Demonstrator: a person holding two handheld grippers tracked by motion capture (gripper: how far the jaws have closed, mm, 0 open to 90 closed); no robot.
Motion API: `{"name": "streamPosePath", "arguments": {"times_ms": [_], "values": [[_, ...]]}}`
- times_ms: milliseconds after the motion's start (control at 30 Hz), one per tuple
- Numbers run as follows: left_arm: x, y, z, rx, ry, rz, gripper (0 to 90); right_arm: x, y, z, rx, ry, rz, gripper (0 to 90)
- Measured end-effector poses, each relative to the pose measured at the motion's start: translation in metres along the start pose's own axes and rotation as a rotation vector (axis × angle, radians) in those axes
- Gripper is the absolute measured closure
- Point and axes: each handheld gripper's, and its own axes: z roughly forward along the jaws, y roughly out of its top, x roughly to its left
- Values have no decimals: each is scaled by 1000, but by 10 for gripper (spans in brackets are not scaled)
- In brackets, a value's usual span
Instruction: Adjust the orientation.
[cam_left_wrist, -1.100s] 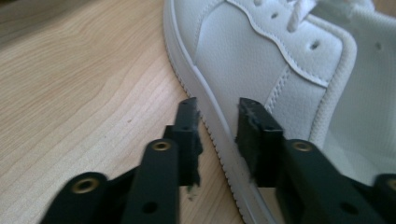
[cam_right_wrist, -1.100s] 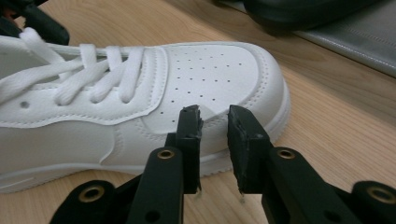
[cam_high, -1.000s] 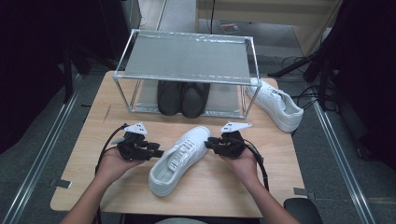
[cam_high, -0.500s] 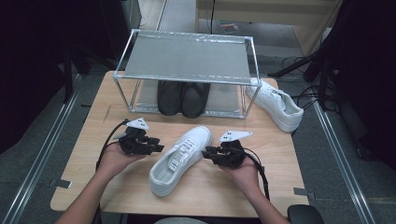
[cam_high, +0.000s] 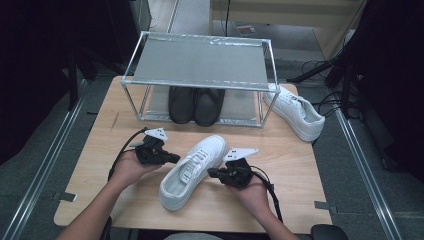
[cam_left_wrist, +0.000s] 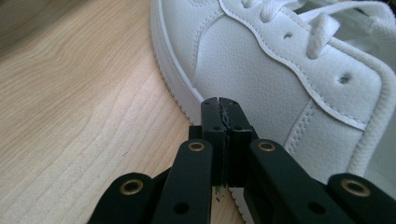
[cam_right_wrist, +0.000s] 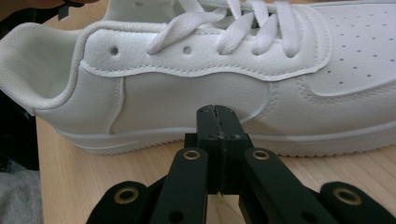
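Note:
A white sneaker (cam_high: 192, 169) lies on the wooden table (cam_high: 300, 175), toe pointing away and to the right. My left gripper (cam_high: 175, 159) is at its left side; in the left gripper view the jaws (cam_left_wrist: 219, 102) have just been closing and now meet with nothing between them, tips against the sneaker's side panel (cam_left_wrist: 280, 84). My right gripper (cam_high: 212, 173) is at the sneaker's right side. Its jaws (cam_right_wrist: 216, 112) have also just closed on nothing, tips at the side (cam_right_wrist: 187, 102) just above the sole.
A metal-framed rack (cam_high: 200, 62) stands at the table's far side with a pair of black shoes (cam_high: 196, 104) under its shelf. A second white sneaker (cam_high: 295, 111) lies right of the rack. Cables trail from both grippers toward the near edge.
My right gripper has slid toward me along the sneaker's right side. The left hand has hardly moved, and the sneaker lies where it was.

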Motion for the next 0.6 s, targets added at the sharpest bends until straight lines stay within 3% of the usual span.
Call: {"name": "streamPosePath", "arguments": {"times_ms": [200,333,467,600], "values": [[-5,1,6,30,12,12,900,0,0,7,11,4,-3,900],[-4,-1,6,20,4,-13,900,-1,1,8,15,7,-4,900],[-8,-1,6,16,23,-17,900,-3,2,9,15,18,-13,900],[-10,-3,6,15,13,-26,900,-5,4,10,11,0,-18,900]]}}
